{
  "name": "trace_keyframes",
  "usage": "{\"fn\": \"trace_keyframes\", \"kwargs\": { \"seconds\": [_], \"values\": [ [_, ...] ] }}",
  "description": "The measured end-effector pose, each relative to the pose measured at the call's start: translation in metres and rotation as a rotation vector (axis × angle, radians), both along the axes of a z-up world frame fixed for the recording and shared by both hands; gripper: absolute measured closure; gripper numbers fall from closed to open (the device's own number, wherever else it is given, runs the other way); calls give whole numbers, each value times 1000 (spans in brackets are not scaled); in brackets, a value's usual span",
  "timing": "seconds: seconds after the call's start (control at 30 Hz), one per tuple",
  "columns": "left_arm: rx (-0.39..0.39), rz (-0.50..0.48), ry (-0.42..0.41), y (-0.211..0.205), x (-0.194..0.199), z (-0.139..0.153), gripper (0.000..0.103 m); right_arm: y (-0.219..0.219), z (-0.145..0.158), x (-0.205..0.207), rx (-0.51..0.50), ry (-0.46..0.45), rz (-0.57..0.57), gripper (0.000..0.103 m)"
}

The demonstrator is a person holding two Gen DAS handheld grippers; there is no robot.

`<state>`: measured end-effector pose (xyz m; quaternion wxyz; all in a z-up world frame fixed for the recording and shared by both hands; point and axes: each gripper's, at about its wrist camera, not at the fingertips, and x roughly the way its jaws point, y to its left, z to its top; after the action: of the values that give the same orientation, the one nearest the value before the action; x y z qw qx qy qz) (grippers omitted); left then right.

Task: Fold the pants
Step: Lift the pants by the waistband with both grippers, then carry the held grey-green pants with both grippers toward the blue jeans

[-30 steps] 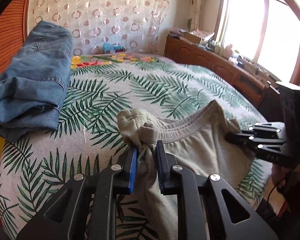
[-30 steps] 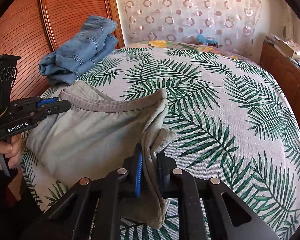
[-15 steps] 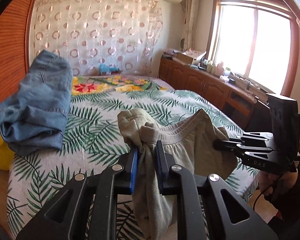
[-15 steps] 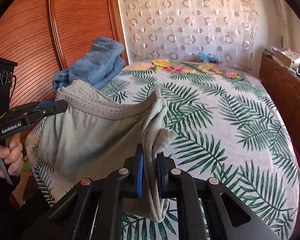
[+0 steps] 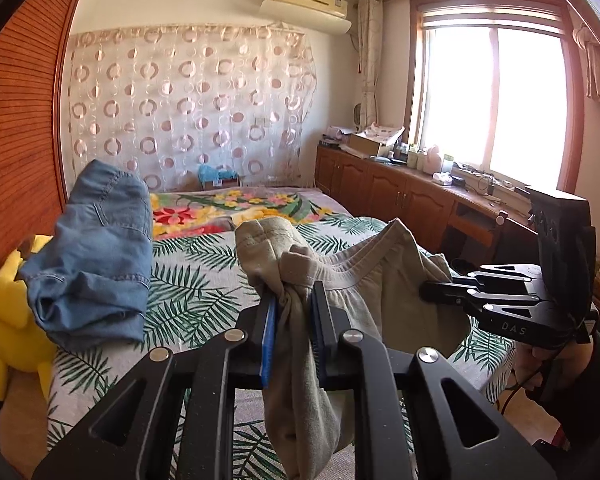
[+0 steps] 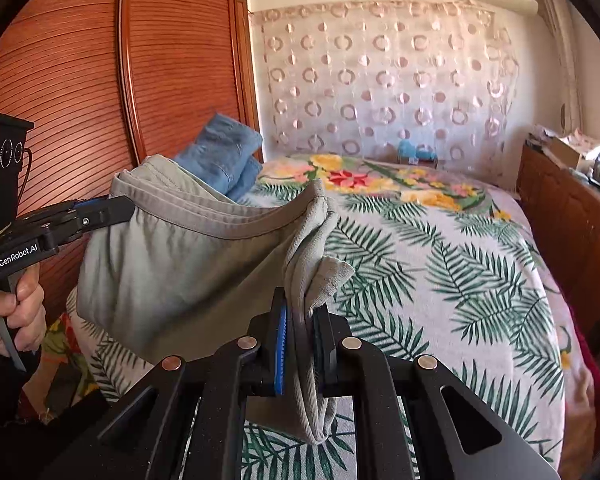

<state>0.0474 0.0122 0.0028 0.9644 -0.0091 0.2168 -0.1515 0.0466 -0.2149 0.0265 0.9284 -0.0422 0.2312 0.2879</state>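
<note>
Grey-green pants [image 5: 364, 300] hang above the bed [image 6: 440, 264], waistband stretched between two grippers, fabric drooping below. Left gripper [image 5: 293, 320] is clamped on a bunched waistband corner, cloth filling the narrow gap between its pads. Right gripper [image 6: 302, 332] is likewise pinched tight on the opposite corner. Folded blue jeans [image 5: 96, 264] lie on the palm-leaf bedspread near the wooden wardrobe [image 6: 100, 80]; a yellow plush toy [image 5: 12, 320] sits beside them.

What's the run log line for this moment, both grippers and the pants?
left gripper: shut on grey pants | right gripper: shut on waistband's other end | pants: lifted, stretched between grippers above bed
</note>
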Motion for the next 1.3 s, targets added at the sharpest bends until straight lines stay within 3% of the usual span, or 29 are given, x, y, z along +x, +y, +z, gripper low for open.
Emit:
{"fn": "trace_keyframes", "kwargs": {
  "seconds": [0.53,1.3],
  "values": [
    [-9,49,-15,21,-3,2,86,18,9,11,-19,-36,42,92],
    [-9,188,-33,88,55,22,86,105,46,128,-112,-84,153,92]
  ]
}}
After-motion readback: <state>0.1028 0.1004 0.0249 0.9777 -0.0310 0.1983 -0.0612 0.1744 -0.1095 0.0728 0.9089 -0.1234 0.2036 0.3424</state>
